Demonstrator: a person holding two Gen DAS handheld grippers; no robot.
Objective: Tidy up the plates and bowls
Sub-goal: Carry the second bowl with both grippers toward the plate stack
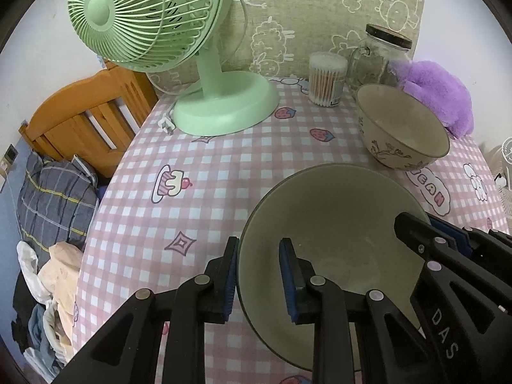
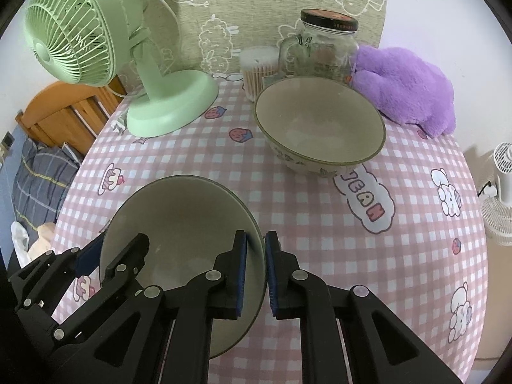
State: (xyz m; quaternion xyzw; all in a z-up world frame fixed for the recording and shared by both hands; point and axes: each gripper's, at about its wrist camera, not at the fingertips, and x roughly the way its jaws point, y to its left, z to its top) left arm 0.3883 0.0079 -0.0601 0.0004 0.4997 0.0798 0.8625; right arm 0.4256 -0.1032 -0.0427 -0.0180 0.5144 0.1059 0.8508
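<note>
Near bowl (image 1: 332, 224) sits btwn both tongs: left gripper (image 1: 260, 275) straddles its 9 o'clock rim, jaws apart, not pinching. Right gripper (image 2: 256, 272) straddles the 3 o'clock rim, gap narrow; contact can't tell. 2nd floral bowl (image 2: 320, 124) at 1 o'clock, well apart.

Black hand-held gripper (image 1: 260, 275), blue pads (image 1: 288, 280), seemingly "DAS" lettering
</note>
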